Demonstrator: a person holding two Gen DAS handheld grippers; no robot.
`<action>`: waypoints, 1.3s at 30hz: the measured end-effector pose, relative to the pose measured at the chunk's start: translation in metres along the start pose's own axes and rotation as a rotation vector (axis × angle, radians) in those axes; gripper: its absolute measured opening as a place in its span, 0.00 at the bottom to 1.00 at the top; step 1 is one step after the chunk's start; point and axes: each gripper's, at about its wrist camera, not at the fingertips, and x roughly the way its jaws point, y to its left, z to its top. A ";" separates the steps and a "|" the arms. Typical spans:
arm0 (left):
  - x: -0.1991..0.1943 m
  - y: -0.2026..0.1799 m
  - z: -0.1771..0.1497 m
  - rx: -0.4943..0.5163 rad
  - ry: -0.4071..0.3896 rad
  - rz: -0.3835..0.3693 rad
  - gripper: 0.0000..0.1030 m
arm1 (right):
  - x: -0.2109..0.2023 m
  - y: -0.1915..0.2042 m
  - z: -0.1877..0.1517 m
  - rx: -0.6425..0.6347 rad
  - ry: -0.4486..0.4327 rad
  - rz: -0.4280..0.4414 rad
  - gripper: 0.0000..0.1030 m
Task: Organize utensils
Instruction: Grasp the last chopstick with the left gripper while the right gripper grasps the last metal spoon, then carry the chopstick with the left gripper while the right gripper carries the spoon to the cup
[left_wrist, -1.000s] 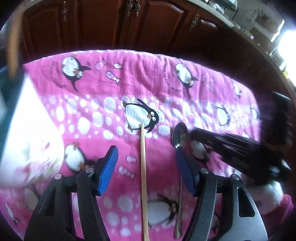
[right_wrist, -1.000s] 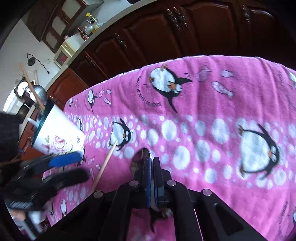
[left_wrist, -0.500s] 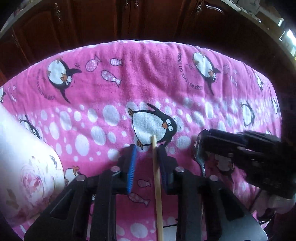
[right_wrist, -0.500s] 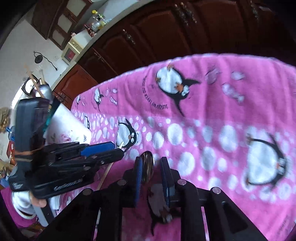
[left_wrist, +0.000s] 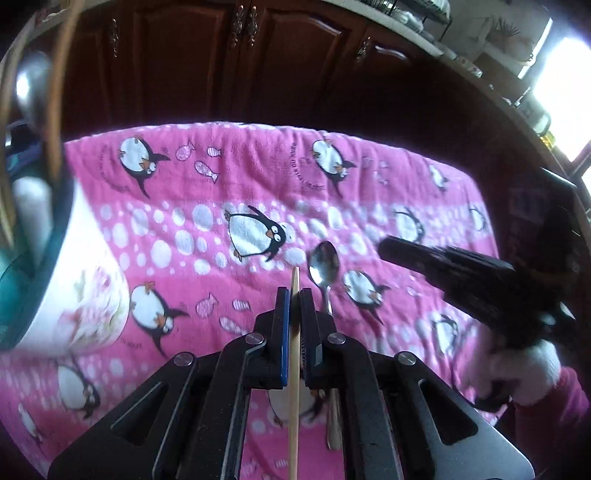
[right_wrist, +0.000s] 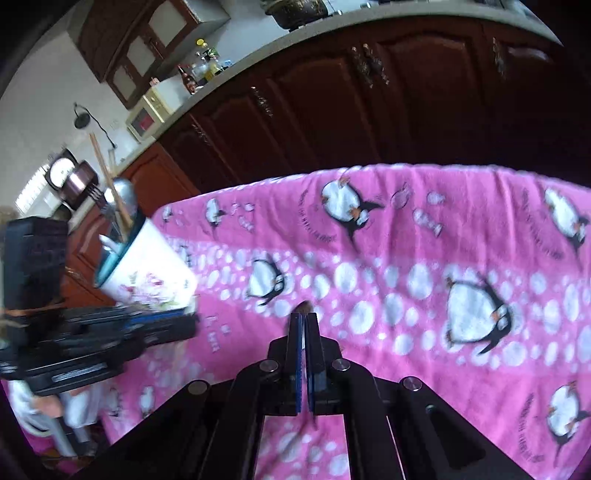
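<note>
My left gripper (left_wrist: 294, 295) is shut on a wooden chopstick (left_wrist: 294, 373) that runs back between its blue pads. A metal spoon (left_wrist: 324, 266) lies on the pink penguin cloth (left_wrist: 207, 206) just right of it. My right gripper (right_wrist: 304, 319) is shut with nothing clearly between the pads; a small dark tip shows just past its fingertips. It also shows in the left wrist view (left_wrist: 391, 248), lifted to the right of the spoon. A white floral cup (left_wrist: 70, 280) at the left holds a spoon and chopsticks; it also shows in the right wrist view (right_wrist: 147, 273).
Dark wooden cabinets (left_wrist: 236, 55) stand behind the table's far edge. A counter with bottles and a small appliance (right_wrist: 147, 114) runs above them. The left gripper's body (right_wrist: 92, 339) sits low at the left of the right wrist view.
My left gripper closed on the chopstick and lifted it. My right gripper opened around the spoon bowl, then shut again and rose away; the spoon stays on the cloth.
</note>
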 end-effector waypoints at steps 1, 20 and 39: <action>-0.007 -0.001 -0.004 -0.004 -0.008 -0.003 0.04 | 0.007 -0.002 0.001 0.018 0.022 0.012 0.12; -0.141 0.025 -0.019 -0.068 -0.230 -0.031 0.03 | -0.038 0.045 0.010 -0.102 -0.056 -0.024 0.02; -0.264 0.077 0.010 -0.103 -0.428 -0.031 0.02 | -0.117 0.188 0.093 -0.299 -0.291 0.075 0.02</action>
